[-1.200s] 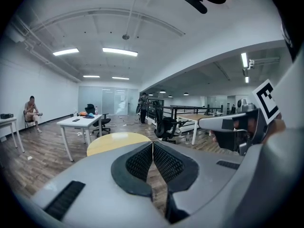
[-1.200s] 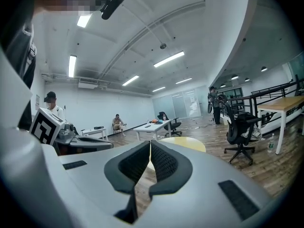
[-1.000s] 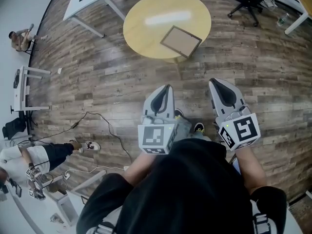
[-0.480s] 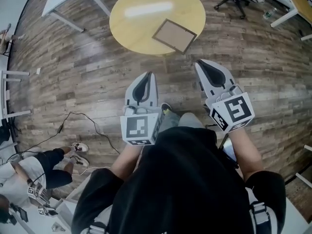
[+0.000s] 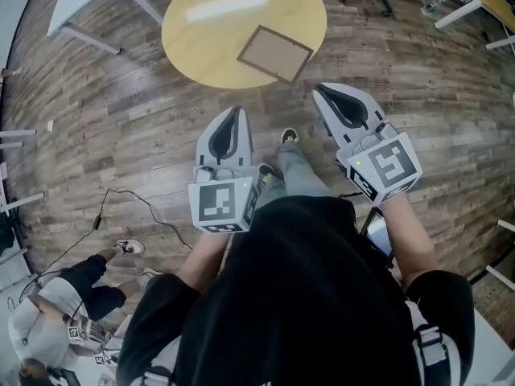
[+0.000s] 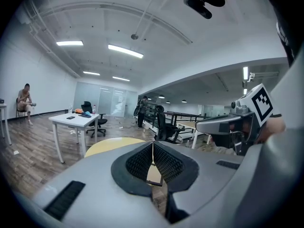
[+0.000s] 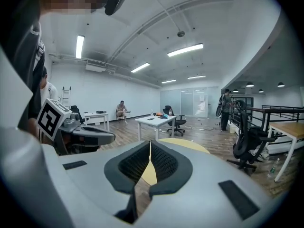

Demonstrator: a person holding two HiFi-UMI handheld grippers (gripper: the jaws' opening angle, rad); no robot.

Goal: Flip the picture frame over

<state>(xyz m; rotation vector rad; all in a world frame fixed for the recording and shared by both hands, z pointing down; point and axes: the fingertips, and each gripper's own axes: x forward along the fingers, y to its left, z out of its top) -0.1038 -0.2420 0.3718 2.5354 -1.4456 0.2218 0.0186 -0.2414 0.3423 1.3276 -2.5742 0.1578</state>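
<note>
Well, I count one picture frame point(image 5: 275, 53) on one round table point(image 5: 201, 39); my two grippers, left gripper point(image 5: 232, 117) and right gripper point(image 5: 328, 95), are both closed, holding nothing.

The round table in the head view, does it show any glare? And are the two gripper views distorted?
Head view: a bright streak of glare lies on the round table, up and left of the picture frame, which itself stays clear of it; the floor boards bow near the edges. Left gripper view and right gripper view: strong fisheye bending, black corners, ceiling lights curved.
</note>
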